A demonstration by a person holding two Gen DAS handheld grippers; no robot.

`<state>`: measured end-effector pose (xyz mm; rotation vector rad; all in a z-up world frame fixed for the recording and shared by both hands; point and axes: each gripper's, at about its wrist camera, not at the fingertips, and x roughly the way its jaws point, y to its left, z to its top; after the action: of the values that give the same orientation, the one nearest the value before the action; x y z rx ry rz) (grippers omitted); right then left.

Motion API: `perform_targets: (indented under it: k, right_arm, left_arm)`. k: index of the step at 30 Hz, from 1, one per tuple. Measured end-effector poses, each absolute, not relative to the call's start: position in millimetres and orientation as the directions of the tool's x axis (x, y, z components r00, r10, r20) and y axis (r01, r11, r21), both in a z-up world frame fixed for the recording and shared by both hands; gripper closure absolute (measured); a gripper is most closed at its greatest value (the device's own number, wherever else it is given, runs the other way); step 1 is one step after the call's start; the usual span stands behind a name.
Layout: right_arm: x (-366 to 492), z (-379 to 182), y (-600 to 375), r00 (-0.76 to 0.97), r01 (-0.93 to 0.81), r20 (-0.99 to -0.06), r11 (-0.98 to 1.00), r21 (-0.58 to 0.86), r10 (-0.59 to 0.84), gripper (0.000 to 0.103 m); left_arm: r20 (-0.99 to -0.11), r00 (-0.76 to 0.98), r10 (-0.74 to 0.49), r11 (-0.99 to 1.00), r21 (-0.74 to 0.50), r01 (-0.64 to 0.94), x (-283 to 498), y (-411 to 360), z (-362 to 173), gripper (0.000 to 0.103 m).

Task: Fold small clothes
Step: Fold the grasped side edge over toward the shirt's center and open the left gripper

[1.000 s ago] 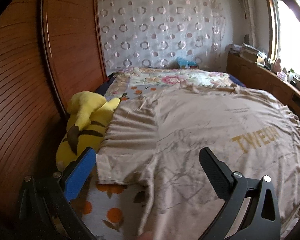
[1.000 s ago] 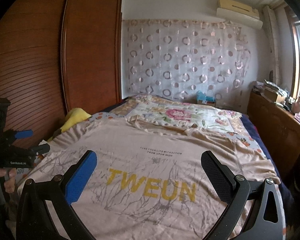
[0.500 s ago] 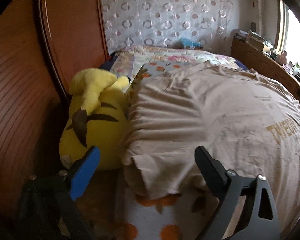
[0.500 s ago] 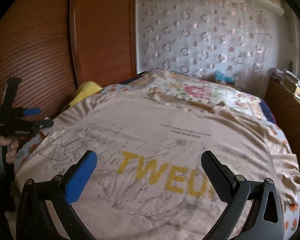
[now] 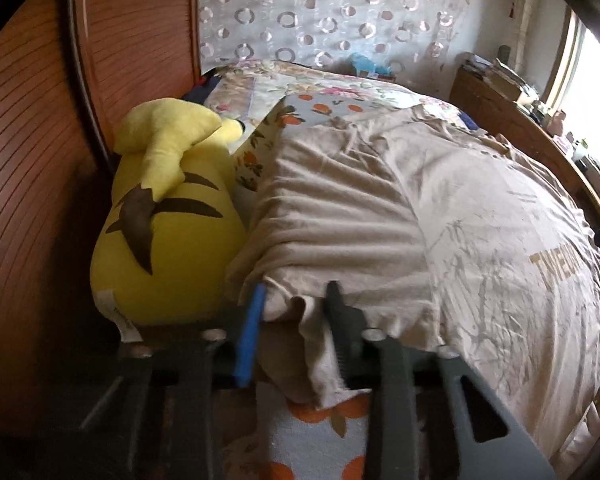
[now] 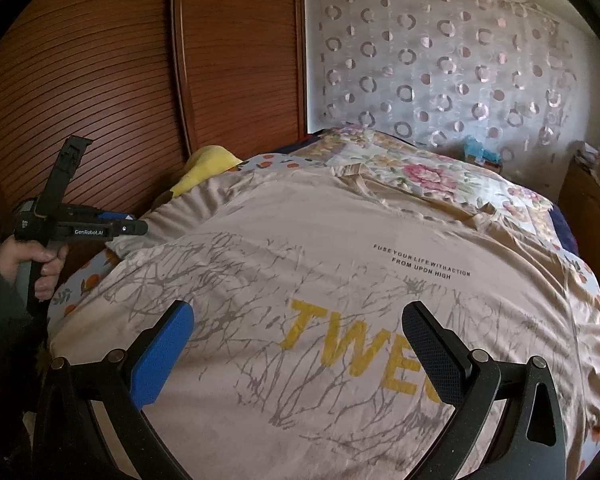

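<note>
Beige: 1 T-shirt (image 6: 340, 280), 1 yellow plush (image 5: 164, 232), 2 grippers

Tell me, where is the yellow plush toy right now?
In the left wrist view the yellow plush toy lies at the left edge of the bed, squeezed between the wooden wardrobe door and the beige T-shirt's sleeve.

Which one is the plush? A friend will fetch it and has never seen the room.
Find the bed beside the wooden wardrobe. The plush lies wedged between them, next to the shirt sleeve: the only bright yellow thing, with brown stripes.
</note>
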<state>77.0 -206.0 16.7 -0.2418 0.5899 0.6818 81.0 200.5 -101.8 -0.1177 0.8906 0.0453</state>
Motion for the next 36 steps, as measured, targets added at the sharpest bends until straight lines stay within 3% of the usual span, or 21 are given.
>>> perform_targets:
  k: [2, 11, 21, 24, 26, 28, 29, 32, 36]
  right_arm:
    - [79, 16, -203, 0.623, -0.654, -0.584, 0.756, -0.026, 0.52, 0.0]
    - [81, 15, -205, 0.652, -0.63, -0.567, 0.776, -0.034, 0.504, 0.0]
    - [75, 11, -222, 0.697, -0.574, -0.537, 0.818, -0.019, 0.476, 0.0]
    - [72, 8, -218, 0.694, -0.57, -0.543, 0.822, -0.013, 0.473, 0.0]
    - [70, 5, -215, 0.691, -0.572, -0.548, 0.82, -0.017, 0.472, 0.0]
    - [69, 3, -209, 0.687, -0.578, -0.55, 0.816, -0.018, 0.475, 0.0]
    - [68, 3, -205, 0.683, -0.584, -0.55, 0.812, -0.015, 0.481, 0.0]
    - [71, 3, -198, 0.667, -0.608, -0.547, 0.794, -0.007, 0.506, 0.004]
    - [73, 2, -172, 0.625, -0.667, -0.557, 0.745, -0.017, 0.547, 0.021]
  left_arm:
    - [-0.775, 0.632, 0.029, 0.995, -0.04, -0.095, 81, 199, -99, 0.096]
    - [-0.672, 0.741, -0.008, 0.998, -0.051, -0.035, 80, 174, -49, 0.098]
    - [-0.637, 0.75, -0.177, 0.981, -0.051, 0.188, 91, 82, -11, 0.097]
    - [-0.621, 0.76, -0.189, 0.98, -0.069, 0.188, 80, 84, -9, 0.083]
    - [-0.603, 0.776, -0.185, 0.982, -0.078, 0.174, 70, 91, -6, 0.062]
    - [-0.589, 0.789, -0.175, 0.984, -0.082, 0.158, 61, 99, -2, 0.055]
    - [-0.586, 0.793, -0.169, 0.985, -0.081, 0.15, 57, 103, -1, 0.045]
    - [-0.567, 0.814, -0.126, 0.992, -0.066, 0.107, 46, 117, 0, 0.026]
    - [-0.552, 0.829, -0.085, 0.996, -0.071, 0.055, 32, 136, -3, 0.026]
